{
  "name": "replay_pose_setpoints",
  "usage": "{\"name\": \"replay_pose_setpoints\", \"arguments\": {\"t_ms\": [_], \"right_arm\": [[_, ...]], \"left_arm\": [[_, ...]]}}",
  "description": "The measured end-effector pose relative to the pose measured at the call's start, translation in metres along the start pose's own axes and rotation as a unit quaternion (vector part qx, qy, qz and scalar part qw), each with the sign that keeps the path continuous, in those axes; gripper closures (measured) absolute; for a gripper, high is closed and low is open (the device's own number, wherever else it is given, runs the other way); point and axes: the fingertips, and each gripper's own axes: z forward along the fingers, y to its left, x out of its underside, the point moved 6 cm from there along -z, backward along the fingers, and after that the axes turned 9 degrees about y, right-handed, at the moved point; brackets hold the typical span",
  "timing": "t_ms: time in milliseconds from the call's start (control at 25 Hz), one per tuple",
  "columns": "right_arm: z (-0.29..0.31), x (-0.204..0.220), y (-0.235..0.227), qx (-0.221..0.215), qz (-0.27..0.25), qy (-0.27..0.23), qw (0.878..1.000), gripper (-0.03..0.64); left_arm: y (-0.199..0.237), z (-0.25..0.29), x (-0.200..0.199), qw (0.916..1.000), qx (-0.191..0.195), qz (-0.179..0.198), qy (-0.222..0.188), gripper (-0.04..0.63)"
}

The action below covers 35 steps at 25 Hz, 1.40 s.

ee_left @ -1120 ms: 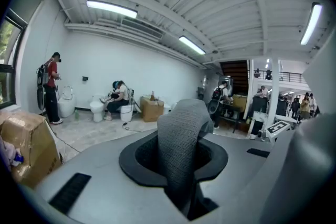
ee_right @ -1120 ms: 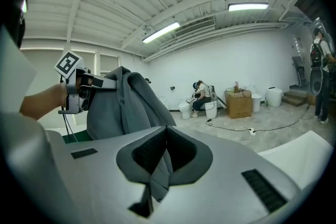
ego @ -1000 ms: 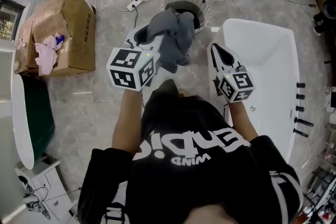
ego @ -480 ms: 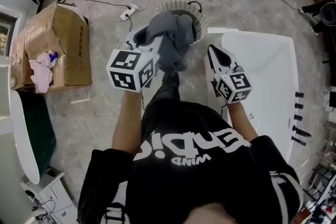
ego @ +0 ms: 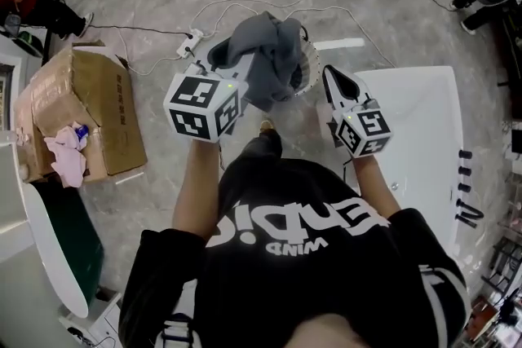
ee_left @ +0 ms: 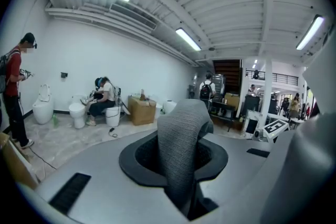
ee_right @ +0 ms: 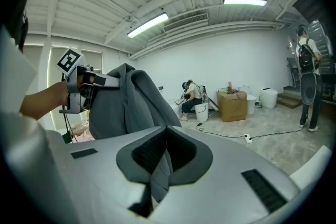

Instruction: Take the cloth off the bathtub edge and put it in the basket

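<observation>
Basket sits partly hidden by held cloth; cardboard box holds pink fabric.

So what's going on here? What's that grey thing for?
A person is holding a gripper in each hand. The left gripper is clamped on a grey cloth, which bunches up out of its jaws. Seen from above, the cloth is right over the white basket on the floor, so it looks about ready to be dropped in. The right gripper is beside it, apart from the cloth. The white bathtub is on the person's right.
</observation>
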Motion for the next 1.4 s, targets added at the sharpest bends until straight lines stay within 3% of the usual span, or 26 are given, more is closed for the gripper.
{"name": "replay_pose_setpoints", "arguments": {"t_ms": [320, 840, 1400], "right_arm": [[0.046, -0.035, -0.026, 0.024, 0.011, -0.009, 1.0, 0.603], [0.066, -0.055, -0.08, 0.022, 0.014, 0.005, 1.0, 0.603], [0.097, -0.028, -0.112, 0.028, 0.045, 0.033, 0.998, 0.603]], "left_arm": [[0.041, 0.052, -0.036, 0.9996, 0.024, 0.015, 0.007, 0.505], [0.047, 0.106, -0.056, 0.9993, 0.029, -0.004, 0.024, 0.505], [0.057, 0.163, -0.017, 0.9977, 0.038, -0.018, 0.052, 0.505]]}}
